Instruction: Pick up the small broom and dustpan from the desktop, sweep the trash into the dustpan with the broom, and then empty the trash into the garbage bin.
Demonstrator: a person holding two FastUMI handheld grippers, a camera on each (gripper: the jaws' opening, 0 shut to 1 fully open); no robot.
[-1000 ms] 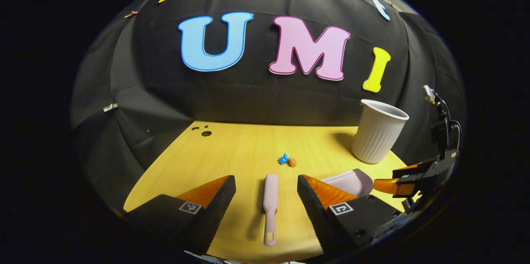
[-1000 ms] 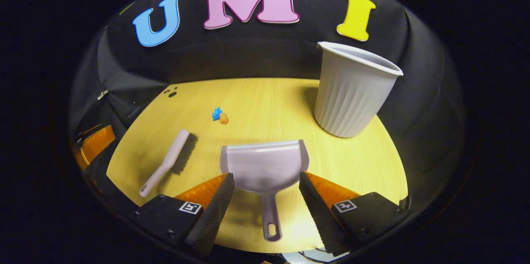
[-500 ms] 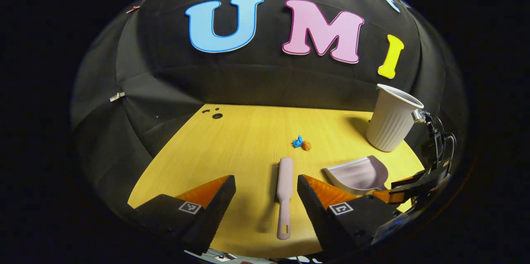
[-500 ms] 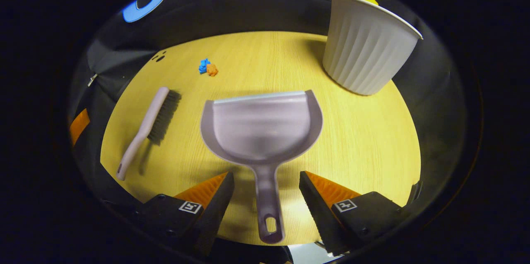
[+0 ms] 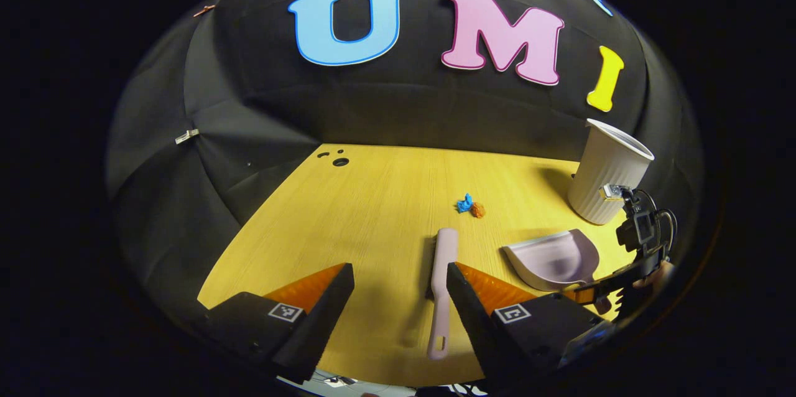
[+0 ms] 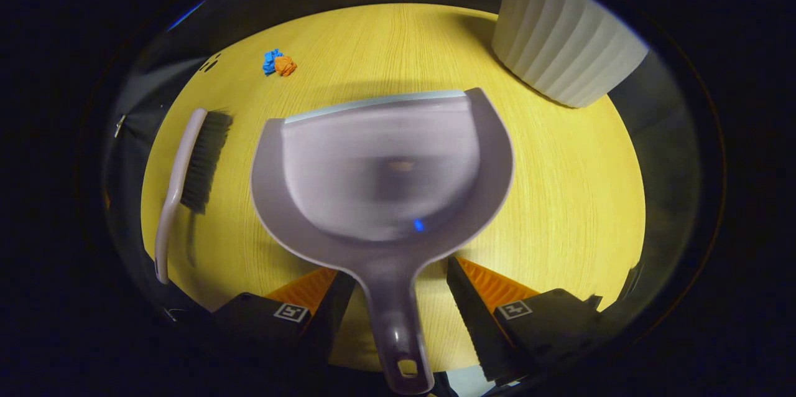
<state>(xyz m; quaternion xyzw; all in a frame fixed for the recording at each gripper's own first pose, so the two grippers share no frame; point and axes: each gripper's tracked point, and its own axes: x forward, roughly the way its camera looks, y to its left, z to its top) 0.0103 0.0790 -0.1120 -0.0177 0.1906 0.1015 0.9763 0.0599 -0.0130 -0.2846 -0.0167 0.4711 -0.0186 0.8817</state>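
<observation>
A pale lilac broom (image 5: 442, 279) lies flat on the yellow desktop (image 5: 373, 210), its handle just inside the right finger of my open left gripper (image 5: 398, 297). The lilac dustpan (image 6: 379, 167) lies low and close in the right gripper view. Its handle (image 6: 398, 328) runs between the spread fingers of my open right gripper (image 6: 398, 300), nearer the left one. The dustpan (image 5: 550, 257) and the right gripper (image 5: 622, 279) behind it also appear in the left gripper view. A blue and an orange scrap of trash (image 5: 471, 206) lie beyond the broom. The broom (image 6: 186, 167) lies left of the dustpan.
A white ribbed bin (image 5: 608, 179) stands upright at the desk's far right, close behind the dustpan (image 6: 559, 48). Small dark holes (image 5: 339, 160) mark the desk's far left corner. Black cloth walls close the desk at the back and left.
The right gripper has dropped and moved forward, so the dustpan looms larger and its handle now lies between the fingers. The left gripper shifted left; the broom now sits by its right finger.
</observation>
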